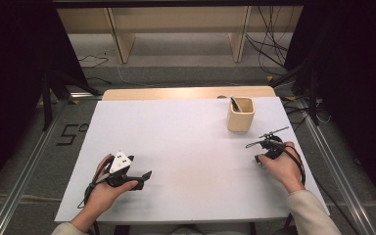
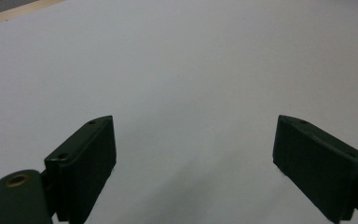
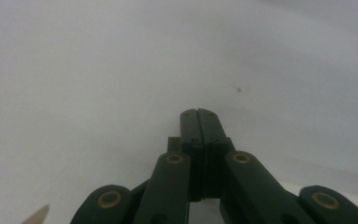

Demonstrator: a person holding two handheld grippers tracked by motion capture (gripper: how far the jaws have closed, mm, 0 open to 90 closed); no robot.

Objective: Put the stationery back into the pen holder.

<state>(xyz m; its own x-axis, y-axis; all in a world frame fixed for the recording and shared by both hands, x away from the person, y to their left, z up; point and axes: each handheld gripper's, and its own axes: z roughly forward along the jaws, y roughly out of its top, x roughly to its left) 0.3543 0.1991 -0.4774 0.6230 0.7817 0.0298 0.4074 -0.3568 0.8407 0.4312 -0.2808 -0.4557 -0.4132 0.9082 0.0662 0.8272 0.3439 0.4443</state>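
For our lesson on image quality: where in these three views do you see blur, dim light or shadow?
High view: the white table is evenly lit, the surroundings are dark, and faint shadows lie by the cup. Left gripper view: the open left gripper looks soft-edged over plain white. Right gripper view: dim and greyish, with the shut right gripper blurred up close.

White rectangular tabletop [image 1: 186, 147], light wood edge along its far side. A beige square-walled holder cup [image 1: 240, 115] with a dark pen-like stick inside stands upright on the far right part of the board.
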